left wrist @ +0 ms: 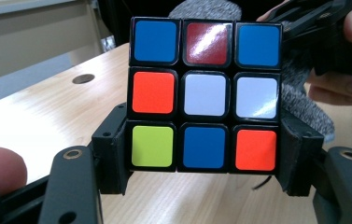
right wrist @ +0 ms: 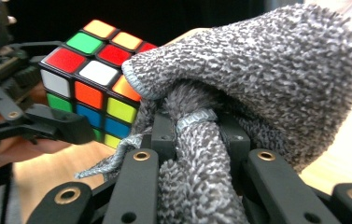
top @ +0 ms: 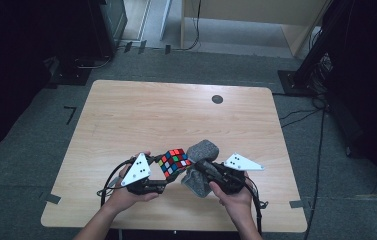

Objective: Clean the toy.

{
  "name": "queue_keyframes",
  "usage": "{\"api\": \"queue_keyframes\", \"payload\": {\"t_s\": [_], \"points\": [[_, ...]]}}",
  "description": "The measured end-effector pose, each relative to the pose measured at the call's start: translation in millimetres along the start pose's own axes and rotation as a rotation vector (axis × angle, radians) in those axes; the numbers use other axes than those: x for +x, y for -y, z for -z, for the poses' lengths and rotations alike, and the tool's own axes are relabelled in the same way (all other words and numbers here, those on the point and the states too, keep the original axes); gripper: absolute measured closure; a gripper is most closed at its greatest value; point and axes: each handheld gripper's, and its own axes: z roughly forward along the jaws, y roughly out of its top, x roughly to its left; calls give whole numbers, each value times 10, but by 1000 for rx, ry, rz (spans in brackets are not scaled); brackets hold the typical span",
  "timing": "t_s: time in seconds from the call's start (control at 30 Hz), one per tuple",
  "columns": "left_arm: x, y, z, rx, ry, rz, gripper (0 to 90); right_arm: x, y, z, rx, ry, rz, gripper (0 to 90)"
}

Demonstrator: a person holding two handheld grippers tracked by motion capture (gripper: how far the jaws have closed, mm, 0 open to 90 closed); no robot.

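Left fingers [left wrist: 110, 154] clamped on cube [left wrist: 205, 94], right gripper [right wrist: 197, 140] pinching cloth [right wrist: 267, 70]; cloth bulge just beside cube's right side, touching or nearly.

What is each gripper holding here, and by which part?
Left gripper clamps the cube by its bottom layer's two side faces. Right gripper pinches a bunched fold of the grey cloth.
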Motion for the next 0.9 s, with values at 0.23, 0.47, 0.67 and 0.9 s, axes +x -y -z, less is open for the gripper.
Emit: {"api": "queue_keyframes", "payload": {"t_s": [0.23, 0.47, 0.67, 0.9], "points": [[52, 25, 4, 34, -46, -6, 341, 110, -57, 68, -45, 26, 75, 733], [-153, 32, -99, 55, 30, -104, 341, 383, -204, 144, -145, -60, 124, 718], [-48, 6, 38, -23, 48, -43, 340, 123, -82, 57, -49, 59, 44, 717], [87, -6, 130, -118, 83, 79, 340, 84, 4, -30, -88, -124, -62, 708]]}}
